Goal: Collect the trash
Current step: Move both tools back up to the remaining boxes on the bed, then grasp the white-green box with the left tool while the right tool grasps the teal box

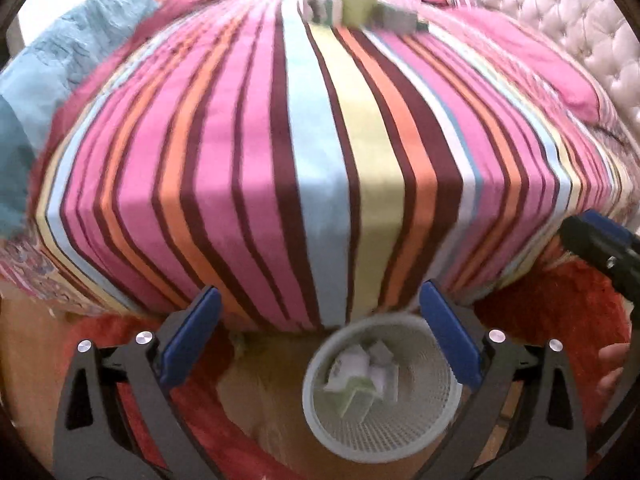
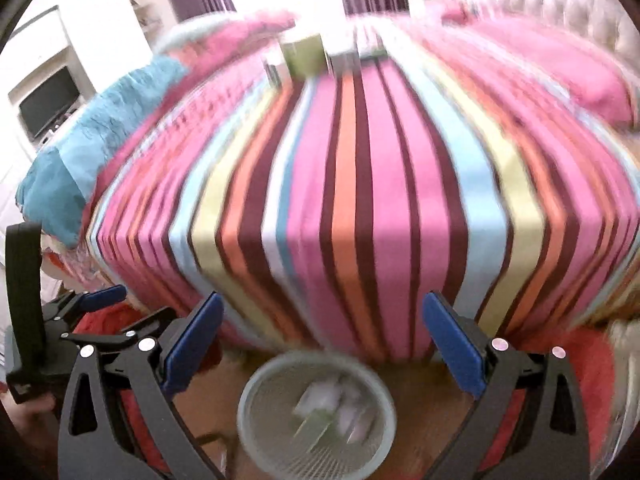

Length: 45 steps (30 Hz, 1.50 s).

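A grey mesh wastebasket stands on the floor at the foot of the bed, with crumpled paper and small cartons inside. It also shows, blurred, in the right wrist view. Small boxes, among them a green carton, stand far back on the striped bedspread; the green carton shows in the right wrist view too. My left gripper is open and empty above the basket. My right gripper is open and empty above the basket, and its body shows at the right of the left view.
A teal blanket lies on the bed's left side. A pink pillow and a white tufted headboard are at the right. A red rug covers the wooden floor. A TV stands at the far left.
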### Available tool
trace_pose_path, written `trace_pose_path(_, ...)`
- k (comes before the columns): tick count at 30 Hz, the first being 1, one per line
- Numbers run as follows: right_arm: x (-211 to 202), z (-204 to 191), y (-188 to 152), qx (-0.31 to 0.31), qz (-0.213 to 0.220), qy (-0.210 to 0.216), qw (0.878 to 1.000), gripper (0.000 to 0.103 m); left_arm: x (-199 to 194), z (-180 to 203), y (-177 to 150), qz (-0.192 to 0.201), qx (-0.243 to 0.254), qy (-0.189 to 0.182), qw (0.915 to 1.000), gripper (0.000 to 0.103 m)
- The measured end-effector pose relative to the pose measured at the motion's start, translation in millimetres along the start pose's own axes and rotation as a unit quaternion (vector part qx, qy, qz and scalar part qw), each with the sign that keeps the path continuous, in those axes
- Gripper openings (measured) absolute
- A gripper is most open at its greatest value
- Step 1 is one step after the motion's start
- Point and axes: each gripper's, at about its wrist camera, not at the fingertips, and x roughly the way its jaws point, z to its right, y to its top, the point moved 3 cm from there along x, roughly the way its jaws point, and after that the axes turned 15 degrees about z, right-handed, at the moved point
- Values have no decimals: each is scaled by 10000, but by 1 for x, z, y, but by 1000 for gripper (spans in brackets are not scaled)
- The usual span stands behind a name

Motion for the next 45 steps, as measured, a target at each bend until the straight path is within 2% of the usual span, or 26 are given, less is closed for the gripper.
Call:
trace_pose_path(3, 8, 3, 10, -137, 60, -26, 9999, 95, 0, -10, 18, -32, -493, -310, 9983, 96)
trace_pose_path(6, 14, 3, 28, -426, 182, -81, 9989, 95, -5, -16, 46, 323, -759, -507, 9953, 96)
trace_pose_path(12, 24, 0, 67, -956, 494, -475, 9931, 95, 1, -16, 103, 764, -465, -352, 9954, 96)
trace_pose_path(16, 34, 2, 90, -997, 726, -515, 9910, 95, 20, -12, 136, 817, -490, -306, 9950, 96)
trace_pose_path(20, 49, 8, 109, -1117, 1024, -886, 9845, 95, 41, -9, 158, 832, -551, -289, 9946, 96)
trace_pose_path(21, 56, 11, 114, -1105, 1045, -843, 9848, 95, 48, -8, 164, 844, -589, -324, 9942, 96)
trace_pose_path(26, 86, 19, 131, -878, 910, -472, 9909, 95, 78, -6, 191, 950, -665, -405, 9924, 96)
trace_pose_path(29, 108, 26, 138, -683, 793, -424, 9936, 95, 97, -2, 206, 985, -625, -395, 9924, 96)
trace_pose_path(33, 144, 33, 145, -599, 381, -371, 9968, 95, 127, 1, 226, 953, -720, -312, 9924, 96)
trace_pose_path(45, 201, 39, 161, -561, 175, -235, 9980, 95, 204, -4, 265, 681, -1237, -375, 9893, 96)
